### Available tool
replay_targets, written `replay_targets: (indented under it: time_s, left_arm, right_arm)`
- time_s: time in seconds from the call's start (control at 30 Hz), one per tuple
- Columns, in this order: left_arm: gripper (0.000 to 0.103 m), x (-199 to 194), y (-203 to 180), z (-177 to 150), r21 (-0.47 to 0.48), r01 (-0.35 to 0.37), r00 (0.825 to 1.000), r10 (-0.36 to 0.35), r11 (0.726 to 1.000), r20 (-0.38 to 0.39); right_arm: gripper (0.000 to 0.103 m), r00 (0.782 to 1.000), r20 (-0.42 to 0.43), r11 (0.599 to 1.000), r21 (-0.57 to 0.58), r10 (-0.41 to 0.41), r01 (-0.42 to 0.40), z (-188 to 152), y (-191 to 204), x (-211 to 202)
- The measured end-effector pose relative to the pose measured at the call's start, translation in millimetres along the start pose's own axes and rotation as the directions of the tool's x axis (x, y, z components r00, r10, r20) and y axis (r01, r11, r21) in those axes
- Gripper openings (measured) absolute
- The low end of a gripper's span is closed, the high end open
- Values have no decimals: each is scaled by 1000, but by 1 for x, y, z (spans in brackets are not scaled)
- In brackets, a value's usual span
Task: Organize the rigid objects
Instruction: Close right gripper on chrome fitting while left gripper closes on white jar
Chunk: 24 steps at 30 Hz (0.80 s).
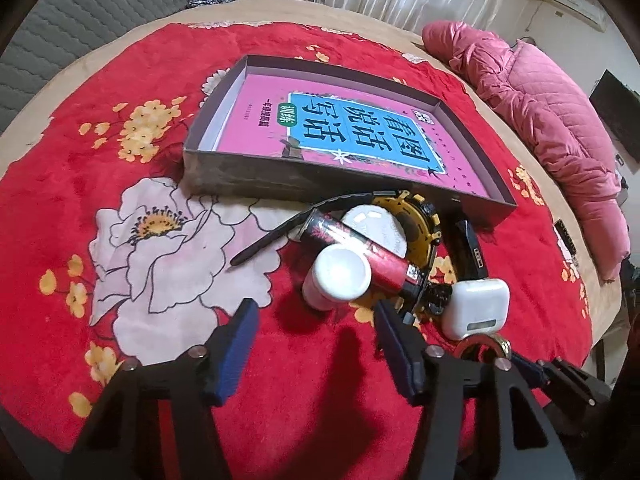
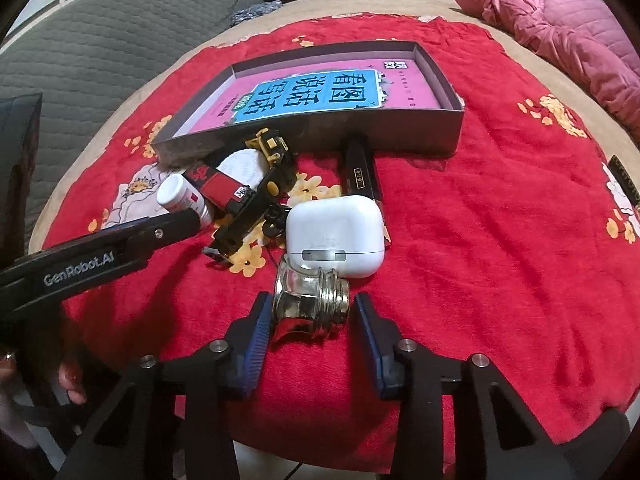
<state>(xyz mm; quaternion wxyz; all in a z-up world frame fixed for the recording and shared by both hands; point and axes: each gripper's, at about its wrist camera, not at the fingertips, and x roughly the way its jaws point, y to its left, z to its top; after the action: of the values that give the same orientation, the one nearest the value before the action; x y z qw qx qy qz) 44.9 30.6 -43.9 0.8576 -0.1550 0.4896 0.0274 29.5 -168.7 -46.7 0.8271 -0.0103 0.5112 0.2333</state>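
Observation:
My left gripper (image 1: 315, 314) stands open, with a white capped bottle (image 1: 339, 277) just beyond its fingertips and untouched by the pads. Behind that bottle lie a red tube (image 1: 360, 246), a yellow-and-black watch (image 1: 416, 224), a white round disc (image 1: 374, 220) and a black pen (image 1: 262, 246). My right gripper (image 2: 311, 303) is open around a small glass bottle (image 2: 308, 300) lying on its side. The left pad is against the glass and a thin gap shows at the right pad. A white earbud case (image 2: 335, 230) sits just past it.
An open grey box (image 2: 448, 120) with a pink and blue book (image 2: 316, 94) inside stands behind the pile on the red flowered blanket (image 2: 500, 220). A black bar (image 2: 360, 168) lies by the box. A pink quilted coat (image 1: 540, 120) is at the right. A hand (image 2: 72, 384) shows at lower left.

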Motion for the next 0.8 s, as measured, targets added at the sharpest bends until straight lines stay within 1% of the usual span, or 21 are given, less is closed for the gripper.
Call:
replay_targets:
  time_s: [0.13,0.2,0.47,0.7,0.8]
  left_arm:
    - [49,3,1,3,-10,22,1000,-22,1000,4]
    - [46,4,1,5,-11,29,1000,-29,1000,5]
    - [43,8,-2,8,1,42,999,-42,999,10]
    - [32,12,-4,10,8,69,998,-69,998,4]
    - [31,13,-3,10,10,73,997,-73,997,4]
  right_arm:
    - [37,1000,-4,1000,2,11,-11,0,0,1]
    - [37,1000,-3,1000,3,15,-15,0,0,1]
    - [36,999,1,999,23,38,-38,0,-3,0]
    - [36,999,16,998,48,51,-52,1,-8,-6]
    - [36,998,31,997,57,55,-57,2,-10,-10]
